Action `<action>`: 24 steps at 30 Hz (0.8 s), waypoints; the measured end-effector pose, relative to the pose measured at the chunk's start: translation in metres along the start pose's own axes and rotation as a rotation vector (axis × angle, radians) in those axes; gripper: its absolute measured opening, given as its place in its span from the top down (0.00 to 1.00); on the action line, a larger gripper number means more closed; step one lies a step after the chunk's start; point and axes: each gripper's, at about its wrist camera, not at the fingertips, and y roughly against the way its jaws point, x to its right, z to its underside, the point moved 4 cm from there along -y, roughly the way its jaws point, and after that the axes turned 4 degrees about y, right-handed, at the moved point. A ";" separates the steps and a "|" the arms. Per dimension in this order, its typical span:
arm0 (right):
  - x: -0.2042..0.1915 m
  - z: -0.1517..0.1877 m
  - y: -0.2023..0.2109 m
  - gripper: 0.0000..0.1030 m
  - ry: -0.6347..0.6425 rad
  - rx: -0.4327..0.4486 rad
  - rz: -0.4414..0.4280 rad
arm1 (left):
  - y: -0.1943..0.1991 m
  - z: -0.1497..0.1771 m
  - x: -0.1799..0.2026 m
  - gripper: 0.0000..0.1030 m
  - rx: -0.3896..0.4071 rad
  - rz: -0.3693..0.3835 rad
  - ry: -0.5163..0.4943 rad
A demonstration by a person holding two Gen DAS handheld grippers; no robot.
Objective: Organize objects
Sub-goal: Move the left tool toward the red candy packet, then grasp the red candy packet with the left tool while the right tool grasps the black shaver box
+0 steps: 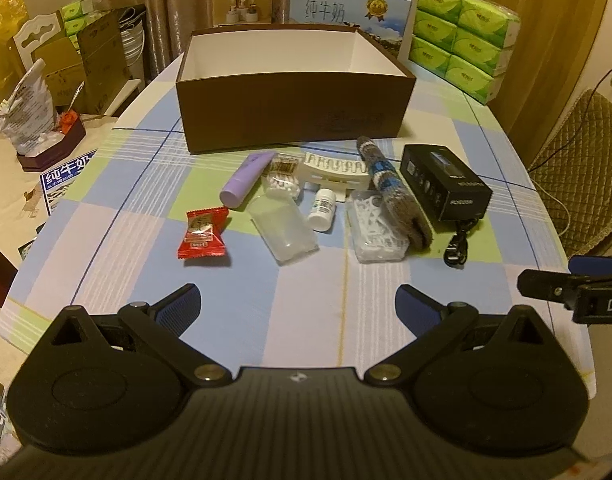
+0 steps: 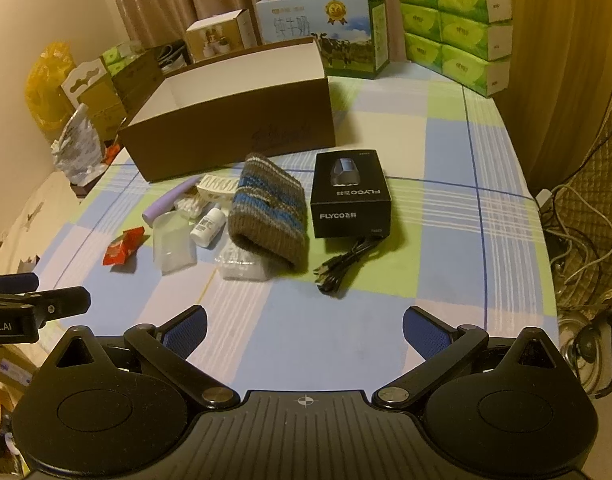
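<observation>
Both grippers hover over the near part of the table (image 1: 106, 216), apart from everything. The left gripper (image 1: 298, 308) is spread wide and empty; the right gripper (image 2: 305, 330) likewise. The items lie in a cluster before the open box (image 1: 294, 108): hat (image 2: 270, 216), black box (image 2: 350, 196), cable (image 2: 342, 268), red packet (image 1: 203, 232), tube (image 1: 246, 180).

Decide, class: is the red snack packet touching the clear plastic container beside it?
Apart. The left wrist view shows a strip of tablecloth between the red snack packet and the clear plastic container.
</observation>
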 end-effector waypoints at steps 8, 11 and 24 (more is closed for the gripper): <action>0.009 -0.012 -0.016 0.02 -0.028 0.009 -0.020 | -0.018 -0.012 -0.025 0.01 -0.018 -0.044 0.044; 0.011 -0.016 -0.022 0.02 -0.027 0.014 -0.019 | -0.026 -0.017 -0.037 0.01 -0.017 -0.061 0.058; 0.029 -0.031 -0.052 0.02 -0.065 0.038 -0.032 | -0.071 -0.036 -0.064 0.11 0.025 -0.104 0.019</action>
